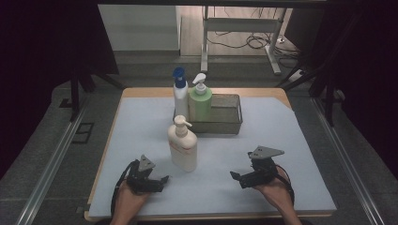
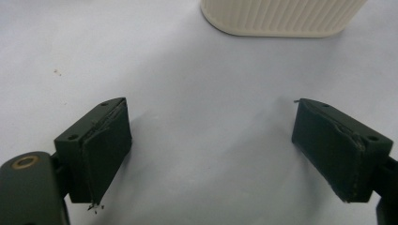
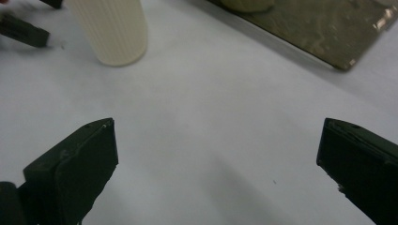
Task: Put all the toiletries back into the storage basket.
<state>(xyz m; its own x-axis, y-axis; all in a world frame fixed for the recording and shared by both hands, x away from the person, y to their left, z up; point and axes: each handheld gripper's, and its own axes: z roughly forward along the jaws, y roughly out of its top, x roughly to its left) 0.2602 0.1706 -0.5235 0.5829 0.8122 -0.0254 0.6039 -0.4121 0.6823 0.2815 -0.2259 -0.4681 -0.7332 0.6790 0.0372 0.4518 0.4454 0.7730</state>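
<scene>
On the white-covered worktop (image 1: 141, 131), a rectangular grey metal basket (image 1: 225, 117) stands at the far middle, with a green pump bottle (image 1: 200, 104) upright in its left end and a white bottle with a blue cap (image 1: 180, 96) at the basket's left edge; whether that one is inside or just beside cannot be told. Nearer the person, apart from the basket, a cream ribbed plastic pump bottle (image 1: 183, 145) stands upright, long axis vertical, its pump spout pointing to the right in the high view. It lies just ahead and to the right of the left tongs (image 1: 162, 180), which rest low by the front edge, spread wide and empty, aimed roughly at the bottle's base (image 2: 281, 18). The right tongs (image 1: 234, 176), also wide and empty, sit well to the bottle's right, pointing left toward it. The left hand (image 1: 126, 199) looks the nearer for a grasp across the bottle's body.
</scene>
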